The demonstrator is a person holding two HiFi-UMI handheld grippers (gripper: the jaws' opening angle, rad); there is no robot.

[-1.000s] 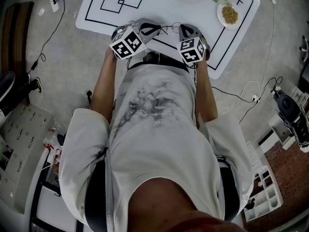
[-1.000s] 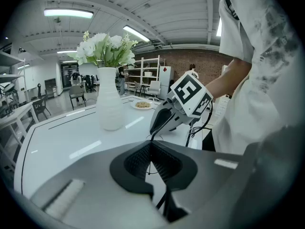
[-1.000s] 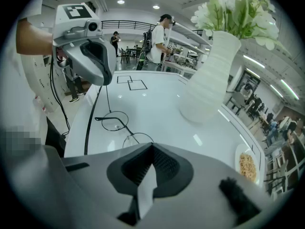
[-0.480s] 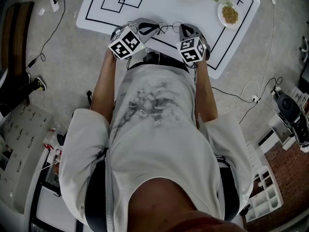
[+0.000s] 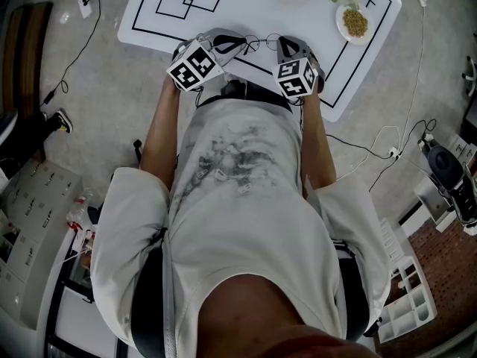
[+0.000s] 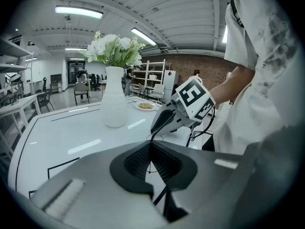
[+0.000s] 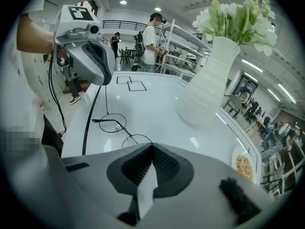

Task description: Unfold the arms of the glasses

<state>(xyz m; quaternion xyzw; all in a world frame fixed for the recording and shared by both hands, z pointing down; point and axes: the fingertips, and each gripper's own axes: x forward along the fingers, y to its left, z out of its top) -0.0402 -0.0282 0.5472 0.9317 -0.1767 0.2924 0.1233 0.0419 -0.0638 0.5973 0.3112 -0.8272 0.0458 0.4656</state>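
Thin round-lens glasses (image 5: 262,41) hang between my two grippers above the white table's (image 5: 246,10) near edge. In the right gripper view both lenses (image 7: 113,123) show above the tabletop, and a thin arm rises to the left gripper (image 7: 101,80). My left gripper (image 5: 242,45) is shut on that arm, and its dark tip (image 6: 160,194) shows in the gap behind the pads. My right gripper (image 5: 281,45) is shut at the glasses' other side, where the second lens (image 7: 137,140) disappears behind its jaws. The exact grip point is hidden. The right gripper (image 6: 153,130) faces the left one closely.
A white vase with flowers (image 6: 114,101) (image 7: 205,94) stands on the table beyond the glasses. A plate of food (image 5: 354,22) (image 7: 245,166) sits near the far right corner. Black outlines, including two overlapping squares (image 5: 186,2), mark the tabletop. Cables lie on the floor around it.
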